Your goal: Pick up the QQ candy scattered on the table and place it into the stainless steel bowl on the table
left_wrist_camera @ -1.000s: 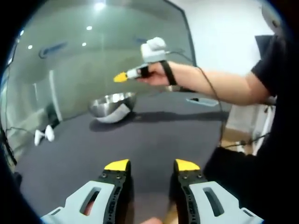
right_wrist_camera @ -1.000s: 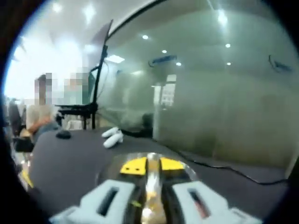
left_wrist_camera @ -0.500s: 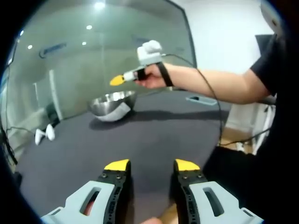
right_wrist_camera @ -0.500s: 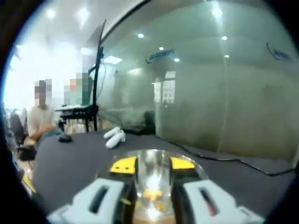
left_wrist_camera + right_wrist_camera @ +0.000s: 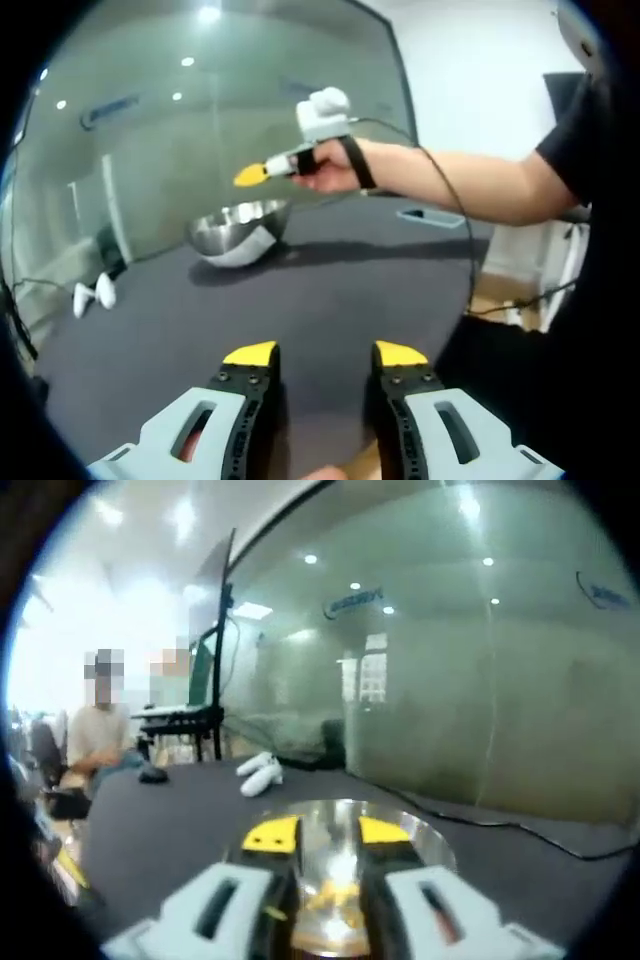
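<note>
The stainless steel bowl [image 5: 238, 228] stands on the dark table, far ahead of my left gripper [image 5: 325, 354], which is open and empty low over the near table. A hand holds my right gripper [image 5: 254, 175] in the air just above and right of the bowl. In the right gripper view, the right gripper [image 5: 328, 832] is open directly over the bowl [image 5: 432, 842]. Yellow-orange QQ candy [image 5: 340, 894] lies inside the bowl, seen through the gap between the jaws.
Two small white objects [image 5: 90, 293] [image 5: 260, 772] lie on the table near a glass wall. A flat device [image 5: 428, 214] rests at the far right table edge, and a black mouse [image 5: 152, 775] sits at the left. People sit beyond the table.
The right gripper's jaws have parted over the bowl, and the yellow candy that was between them now lies in the bowl. The left gripper has stayed put.
</note>
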Tool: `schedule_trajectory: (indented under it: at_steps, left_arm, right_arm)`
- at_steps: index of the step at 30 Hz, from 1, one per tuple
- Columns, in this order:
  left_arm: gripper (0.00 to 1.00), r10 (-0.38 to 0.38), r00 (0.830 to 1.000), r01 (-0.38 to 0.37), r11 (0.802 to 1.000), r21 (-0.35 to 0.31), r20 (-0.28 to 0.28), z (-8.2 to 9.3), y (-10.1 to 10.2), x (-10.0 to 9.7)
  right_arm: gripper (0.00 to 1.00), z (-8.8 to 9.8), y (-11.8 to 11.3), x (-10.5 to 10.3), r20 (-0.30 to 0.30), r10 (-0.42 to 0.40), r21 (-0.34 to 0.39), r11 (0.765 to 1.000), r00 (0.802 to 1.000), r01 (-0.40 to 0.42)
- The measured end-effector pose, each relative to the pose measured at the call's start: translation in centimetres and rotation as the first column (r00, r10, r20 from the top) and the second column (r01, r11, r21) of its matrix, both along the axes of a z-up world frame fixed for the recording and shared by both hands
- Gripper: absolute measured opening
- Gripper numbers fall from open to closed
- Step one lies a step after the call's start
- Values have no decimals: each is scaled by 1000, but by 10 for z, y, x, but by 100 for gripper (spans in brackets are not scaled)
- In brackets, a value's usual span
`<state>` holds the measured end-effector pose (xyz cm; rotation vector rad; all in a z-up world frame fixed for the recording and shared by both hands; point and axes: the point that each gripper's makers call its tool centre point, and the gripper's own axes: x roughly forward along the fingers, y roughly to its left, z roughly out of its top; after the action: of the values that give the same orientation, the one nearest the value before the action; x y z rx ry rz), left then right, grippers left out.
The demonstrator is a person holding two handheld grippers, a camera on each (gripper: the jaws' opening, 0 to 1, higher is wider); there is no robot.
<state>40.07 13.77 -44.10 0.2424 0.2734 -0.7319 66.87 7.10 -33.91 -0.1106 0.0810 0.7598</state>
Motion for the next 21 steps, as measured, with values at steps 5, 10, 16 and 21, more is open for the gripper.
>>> schedule_trajectory:
  at_steps: [5,10,16,21]
  left_arm:
    - [38,5,1000,-5,1000,1,2,0,3,1]
    - [38,13,1000,-13,1000,-2,5,0,6,2]
    - [38,12,1000,-12,1000,-15,16,2,5,5]
    - [38,13,1000,-13,1000,-9,24,1,1,10]
  right_arm:
    - [23,-9,-3,-19,-9,45,-33,998,999,-45]
    - [23,-21,-20,-40,-40,67,-28,997,997,-68]
    - [21,-21,-46,-75,34,47,-24,999,998,-46]
    - [22,-35,-65,-106,25,45,-26,999,999,-44]
